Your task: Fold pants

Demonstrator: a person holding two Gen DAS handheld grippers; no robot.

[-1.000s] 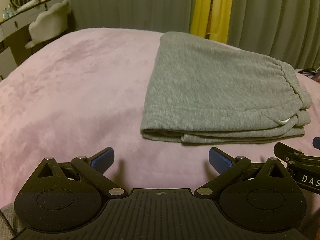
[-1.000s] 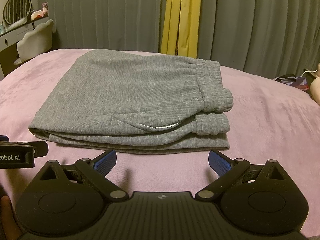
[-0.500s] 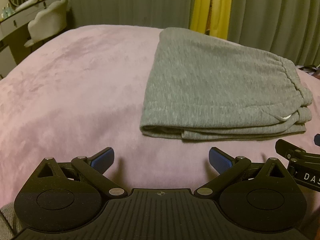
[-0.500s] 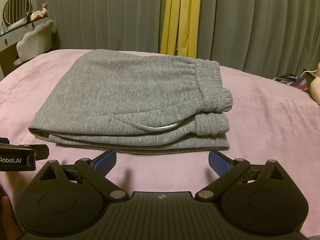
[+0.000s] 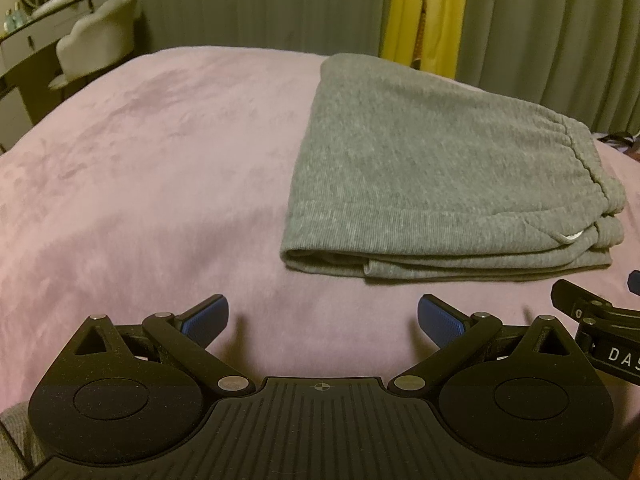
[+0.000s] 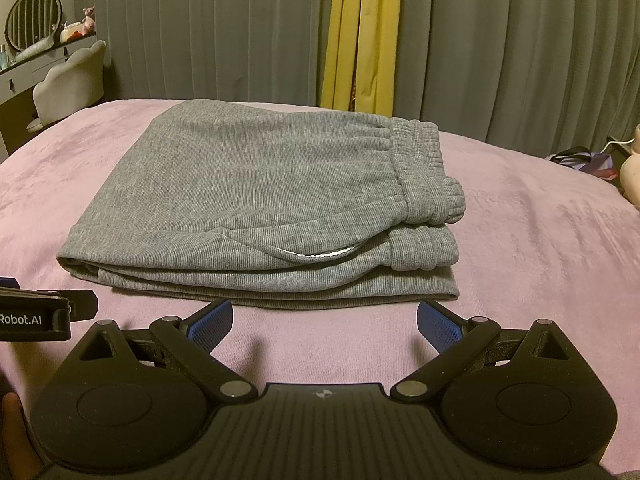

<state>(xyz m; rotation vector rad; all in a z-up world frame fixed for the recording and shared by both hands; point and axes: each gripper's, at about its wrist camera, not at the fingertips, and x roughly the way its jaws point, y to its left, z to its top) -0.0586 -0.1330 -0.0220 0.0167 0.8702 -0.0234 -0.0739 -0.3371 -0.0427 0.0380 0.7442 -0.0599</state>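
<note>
My left gripper [image 5: 323, 318] and right gripper [image 6: 325, 322] hang with jaws wide, holding nothing, just short of the pants [image 6: 256, 208]. They lie folded at twelve o'clock on the bed [image 5: 140, 184], so I judge the folding done.

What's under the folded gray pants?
The folded gray pants lie flat on the pink blanket, whose surface spreads out on every side. Whatever sits directly beneath them is covered. Both grippers are open, short of the near edge.

right claw [image 5: 600, 320] cropped, shelf items [image 6: 76, 28] indistinct
</note>
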